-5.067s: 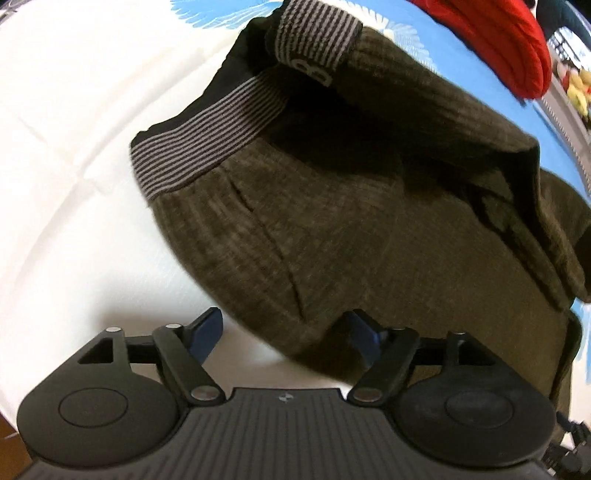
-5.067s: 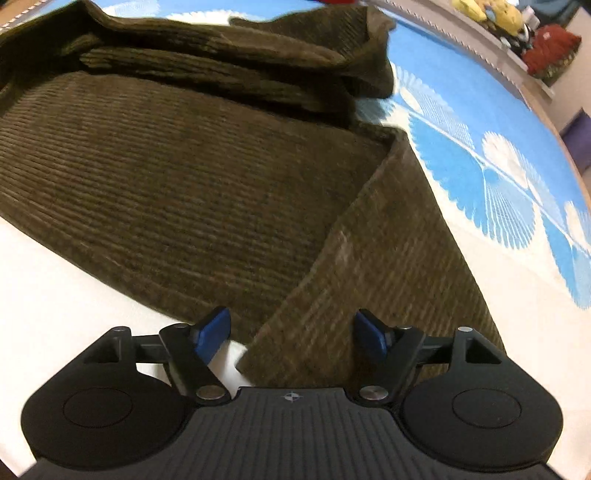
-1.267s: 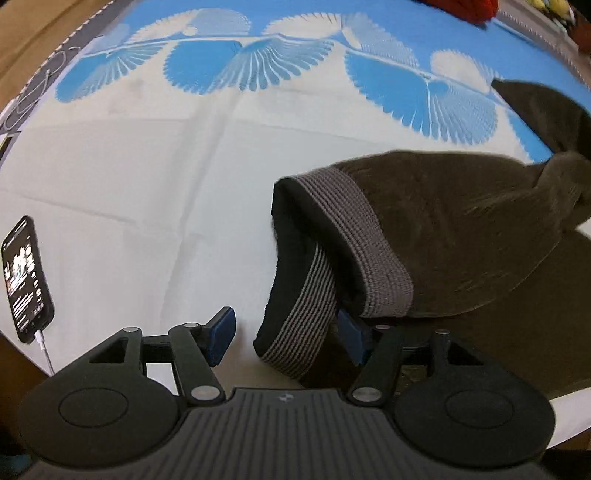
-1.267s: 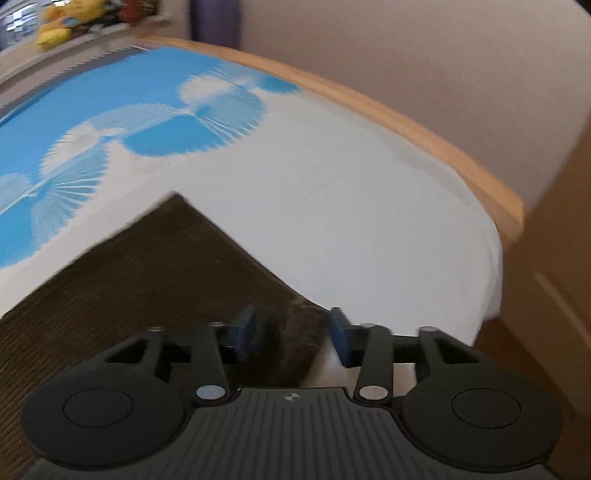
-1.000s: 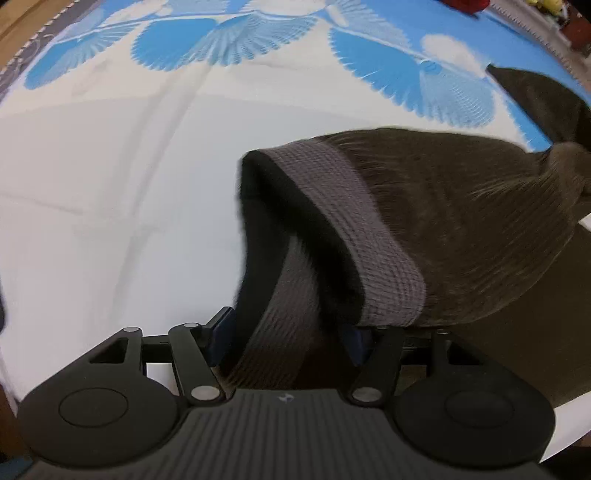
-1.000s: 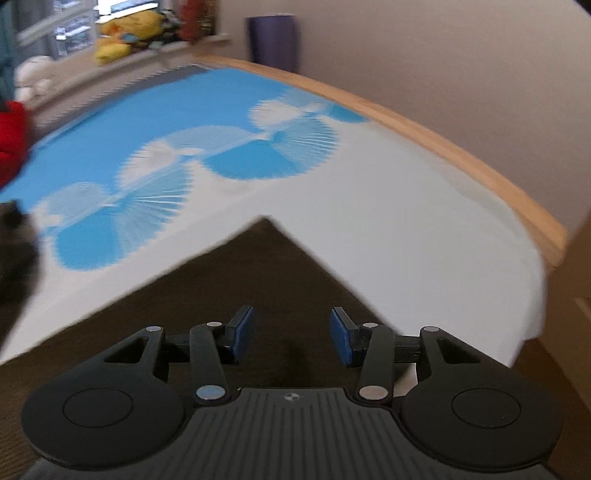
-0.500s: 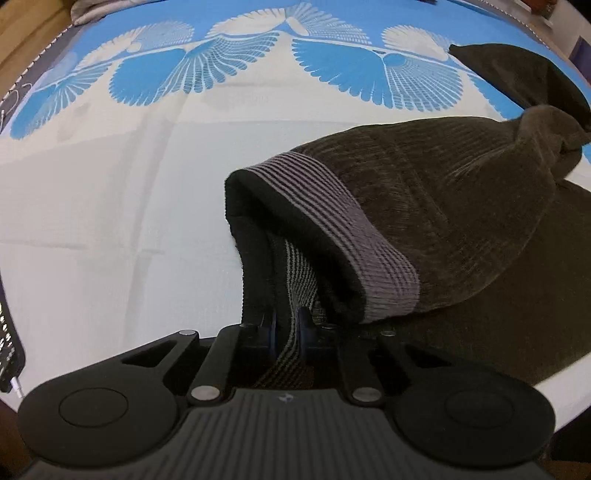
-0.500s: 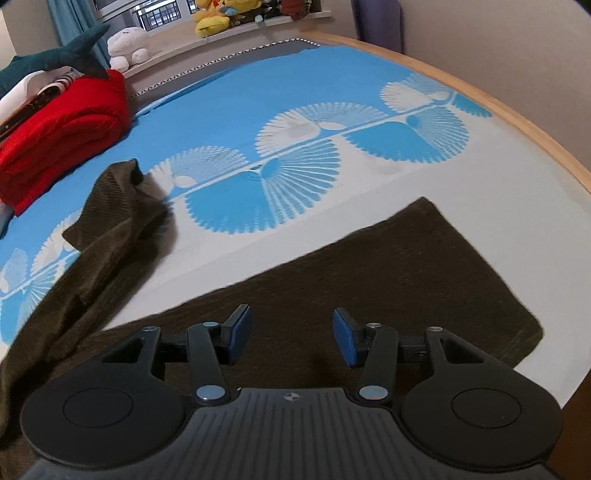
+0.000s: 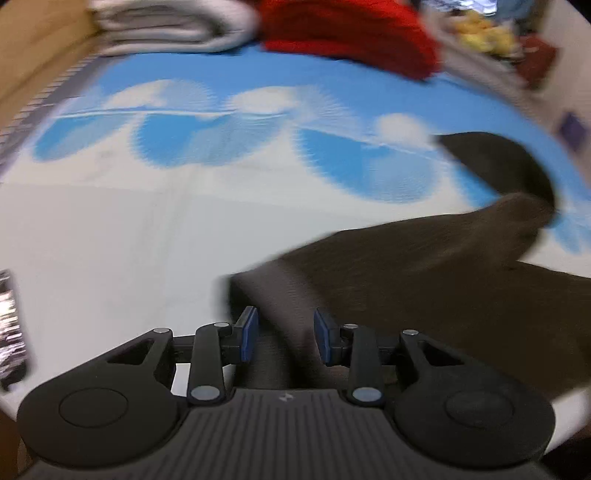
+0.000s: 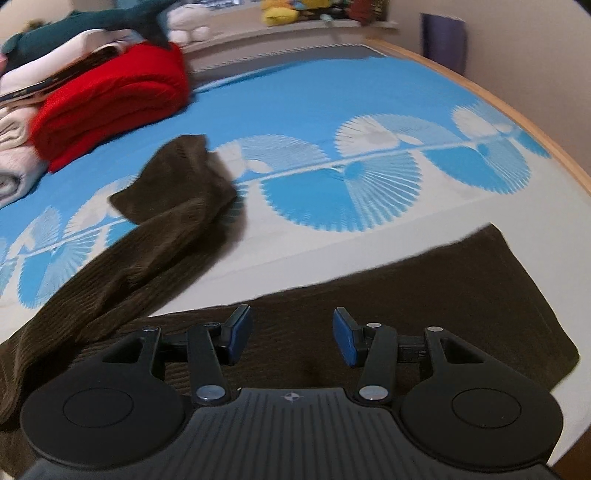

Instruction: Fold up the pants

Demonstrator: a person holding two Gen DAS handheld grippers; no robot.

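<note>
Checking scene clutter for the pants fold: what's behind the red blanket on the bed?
Behind the red blanket a stack of pale folded bedding and a dark teal plush show, with soft toys on the ledge beyond. Whatever lies directly behind the blanket is hidden.

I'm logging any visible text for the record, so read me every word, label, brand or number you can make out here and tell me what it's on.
No text can be read.
Phone: screen lit, content too blurred to read.
Left gripper and right gripper: each body bears only a small round emblem, no letters.
Pants: no label visible.
</note>
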